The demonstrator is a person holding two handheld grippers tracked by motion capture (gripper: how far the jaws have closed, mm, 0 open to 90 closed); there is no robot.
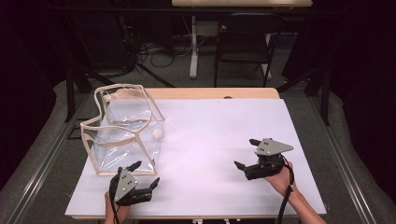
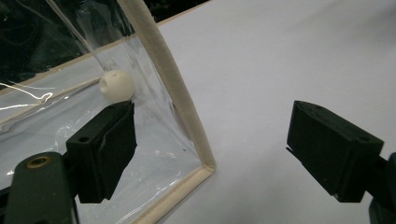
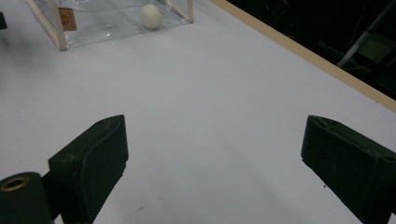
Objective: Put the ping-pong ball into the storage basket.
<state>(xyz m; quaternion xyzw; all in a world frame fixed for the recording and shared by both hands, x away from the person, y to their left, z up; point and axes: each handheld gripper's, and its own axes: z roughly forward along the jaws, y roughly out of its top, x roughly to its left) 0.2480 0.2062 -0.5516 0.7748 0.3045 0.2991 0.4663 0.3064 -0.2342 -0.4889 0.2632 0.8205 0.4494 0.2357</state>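
Note:
A clear plastic bag with beige trim stands open at the table's left. A small white ball lies inside it by its right wall. My left gripper is open just in front of the bag's near right corner. In the left gripper view the corner trim rises between the spread jaws and the ball lies behind the plastic. My right gripper is open at the table's right and points left, with nothing between its jaws. In the right gripper view the bag and the ball are far ahead.
A white sheet covers the table, with a wooden edge along the back. Beyond the table stand a black folding chair and a white table leg, with cables on the floor.

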